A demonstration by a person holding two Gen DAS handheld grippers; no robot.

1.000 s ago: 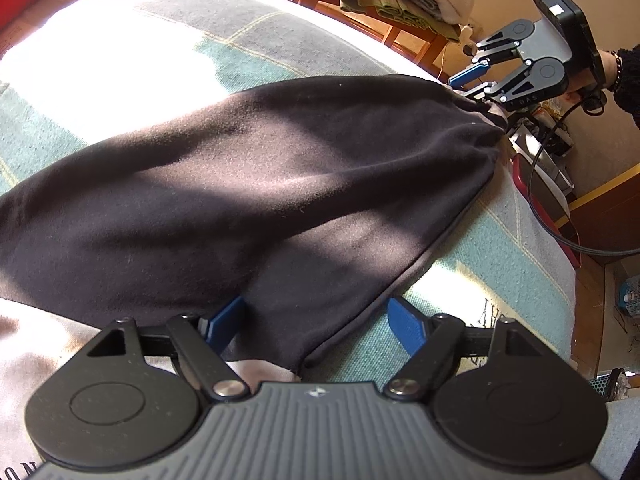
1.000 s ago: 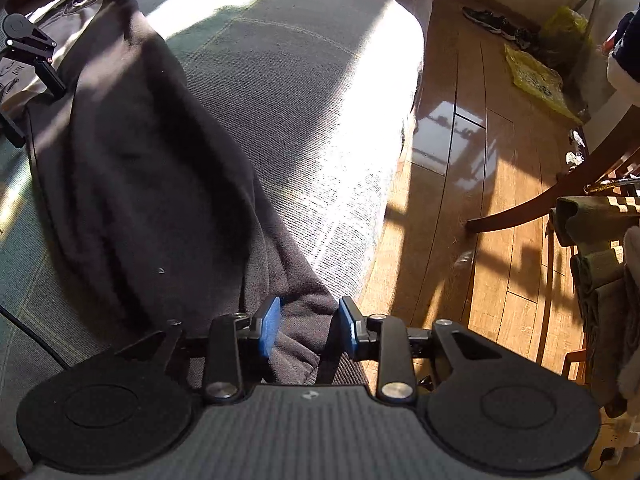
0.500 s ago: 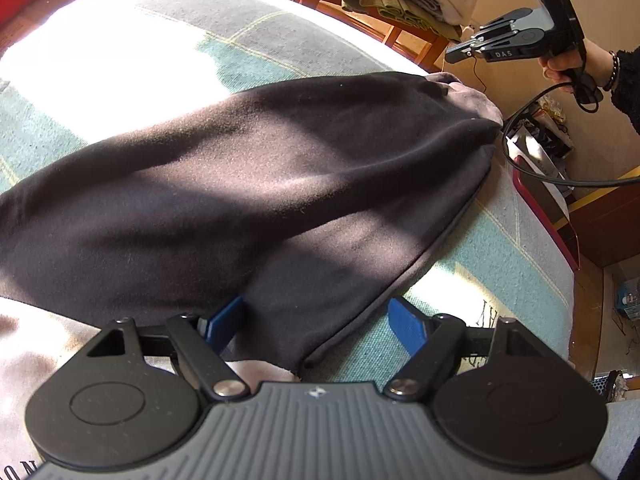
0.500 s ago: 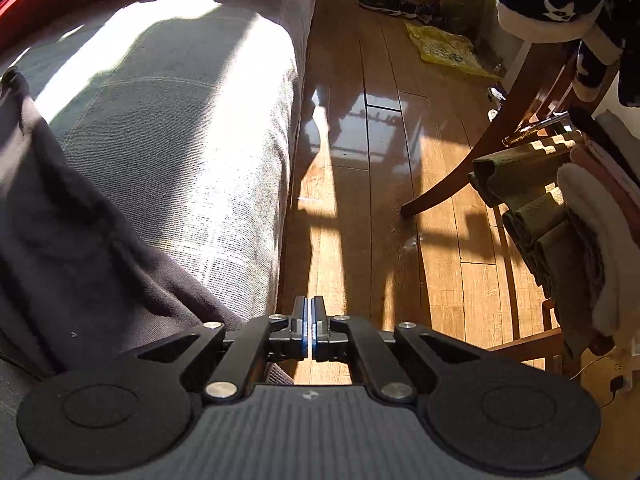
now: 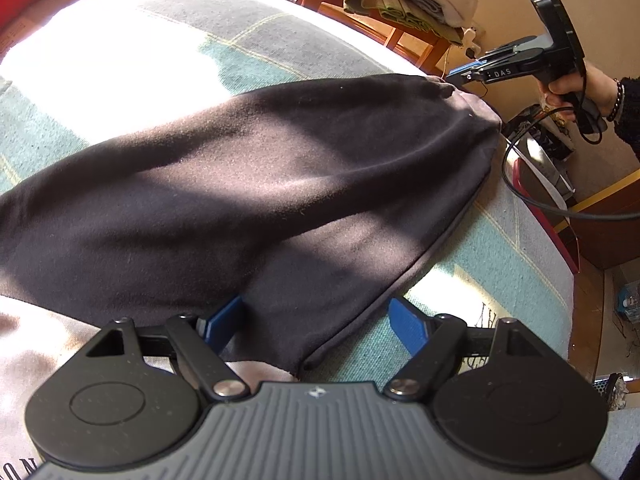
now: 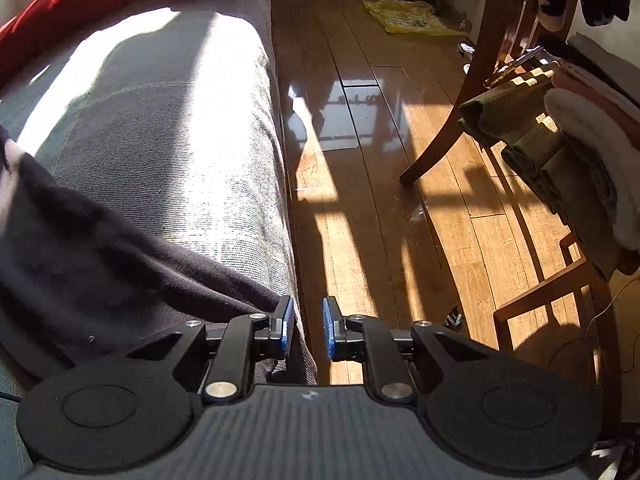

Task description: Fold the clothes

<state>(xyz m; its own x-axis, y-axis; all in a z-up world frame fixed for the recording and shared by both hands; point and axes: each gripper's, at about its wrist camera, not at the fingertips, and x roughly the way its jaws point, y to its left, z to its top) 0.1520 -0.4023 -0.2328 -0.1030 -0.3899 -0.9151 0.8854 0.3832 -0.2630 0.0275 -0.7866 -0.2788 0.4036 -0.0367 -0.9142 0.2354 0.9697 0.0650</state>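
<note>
A black garment (image 5: 256, 184) lies spread across the bed's plaid blanket (image 5: 200, 56). My left gripper (image 5: 316, 320) is open, its blue fingers on either side of the garment's near corner. My right gripper (image 5: 460, 76) shows in the left wrist view at the garment's far corner, by the bed's far edge. In the right wrist view the right gripper (image 6: 307, 328) is open with a narrow gap and holds nothing; the black garment (image 6: 100, 248) lies just left of its fingers.
A wooden chair (image 6: 532, 216) stacked with folded clothes (image 6: 576, 160) stands on the wooden floor (image 6: 360, 160) right of the bed. A red cloth (image 6: 80, 4) lies at the bed's far end. A light printed garment (image 5: 36, 364) lies under the black one.
My right gripper let go of the garment's far corner, lifted off shut, then opened slightly and came back down beside that corner. My left gripper has stayed put.
</note>
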